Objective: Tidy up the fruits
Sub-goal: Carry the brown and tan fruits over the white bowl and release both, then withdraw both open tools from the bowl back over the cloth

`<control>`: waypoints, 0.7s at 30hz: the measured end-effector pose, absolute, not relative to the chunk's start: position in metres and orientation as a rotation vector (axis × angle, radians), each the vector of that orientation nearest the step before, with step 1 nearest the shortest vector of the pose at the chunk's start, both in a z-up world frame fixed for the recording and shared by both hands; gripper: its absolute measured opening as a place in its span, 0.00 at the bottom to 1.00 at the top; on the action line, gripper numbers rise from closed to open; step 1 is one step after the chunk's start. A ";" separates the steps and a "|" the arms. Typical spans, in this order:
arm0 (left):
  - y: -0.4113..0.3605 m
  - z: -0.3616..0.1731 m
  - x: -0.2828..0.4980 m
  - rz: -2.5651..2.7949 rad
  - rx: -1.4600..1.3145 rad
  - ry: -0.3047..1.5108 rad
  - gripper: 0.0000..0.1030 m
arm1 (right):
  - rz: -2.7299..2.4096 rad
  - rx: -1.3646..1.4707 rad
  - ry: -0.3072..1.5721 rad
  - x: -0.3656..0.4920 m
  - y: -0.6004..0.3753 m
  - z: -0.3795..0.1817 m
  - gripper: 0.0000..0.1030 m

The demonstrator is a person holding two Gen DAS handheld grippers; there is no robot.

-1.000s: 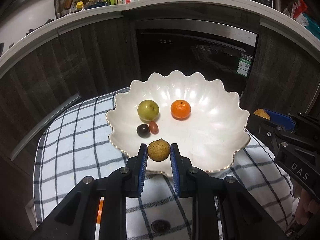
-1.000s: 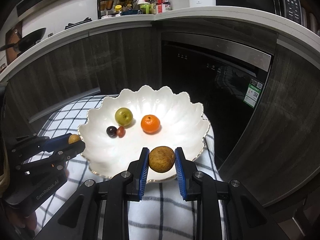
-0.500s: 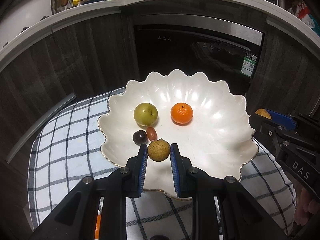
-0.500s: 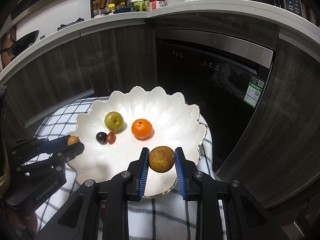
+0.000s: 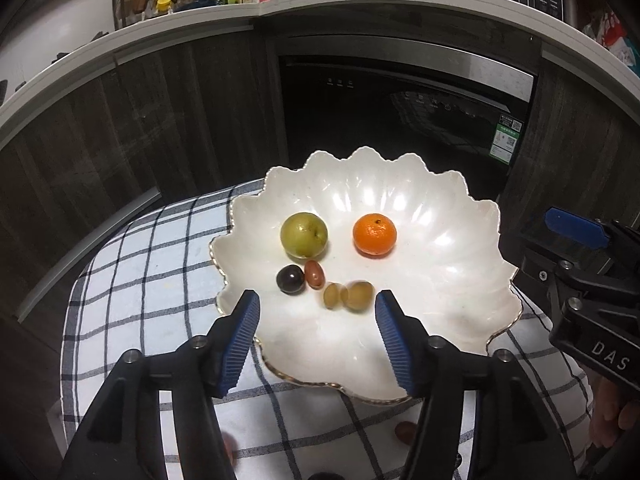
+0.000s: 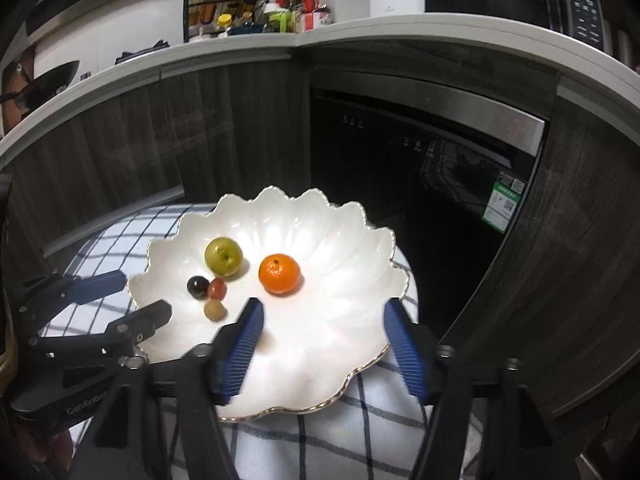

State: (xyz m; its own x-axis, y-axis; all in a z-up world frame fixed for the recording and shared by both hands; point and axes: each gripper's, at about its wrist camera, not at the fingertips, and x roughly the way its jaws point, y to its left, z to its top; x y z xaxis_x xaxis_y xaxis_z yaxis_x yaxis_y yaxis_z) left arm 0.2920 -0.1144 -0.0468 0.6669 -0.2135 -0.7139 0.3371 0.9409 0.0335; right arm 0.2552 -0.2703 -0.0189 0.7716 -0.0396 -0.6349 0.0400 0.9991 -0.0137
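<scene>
A white scalloped bowl (image 5: pixel 460 280) (image 6: pixel 360 248) sits on a checked cloth. In it lie a green fruit (image 5: pixel 304 234) (image 6: pixel 223 256), an orange mandarin (image 5: pixel 374 234) (image 6: pixel 279 273), a dark grape (image 5: pixel 289 278) (image 6: pixel 197 286), a red grape (image 5: pixel 314 274) (image 6: pixel 217 288) and blurred yellow-brown fruits (image 5: pixel 352 296) (image 6: pixel 215 309). My left gripper (image 5: pixel 316 322) is open above the bowl's near rim. My right gripper (image 6: pixel 326 336) is open and empty over the bowl. The larger brown fruit it held is hidden in its own view.
The checked cloth (image 5: pixel 140 280) covers a small table. A small red fruit (image 5: pixel 405 431) lies on the cloth near the front. Dark cabinets and a black dishwasher (image 5: pixel 400 112) stand behind. The counter above holds a spice rack (image 6: pixel 224 8).
Both grippers have opened and let go of their yellow-brown fruits. The fruits now lie blurred in the bowl. Both grippers have moved forward over the bowl.
</scene>
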 end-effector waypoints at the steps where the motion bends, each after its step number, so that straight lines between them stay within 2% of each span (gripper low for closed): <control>1: -0.113 -0.046 0.292 -0.308 0.167 0.781 0.61 | -0.045 0.000 0.687 0.255 -0.270 -0.018 0.64; 6: -0.103 -0.040 0.286 -0.282 0.156 0.771 0.73 | -0.045 0.000 0.688 0.255 -0.270 -0.017 0.65; 9: -0.098 -0.038 0.283 -0.273 0.155 0.770 0.74 | -0.054 -0.003 0.680 0.250 -0.266 -0.014 0.72; 13: -0.092 -0.033 0.277 -0.262 0.155 0.761 0.78 | -0.054 -0.009 0.670 0.243 -0.261 -0.010 0.72; 21: -0.081 -0.022 0.264 -0.247 0.154 0.745 0.79 | -0.046 -0.013 0.651 0.229 -0.251 0.001 0.72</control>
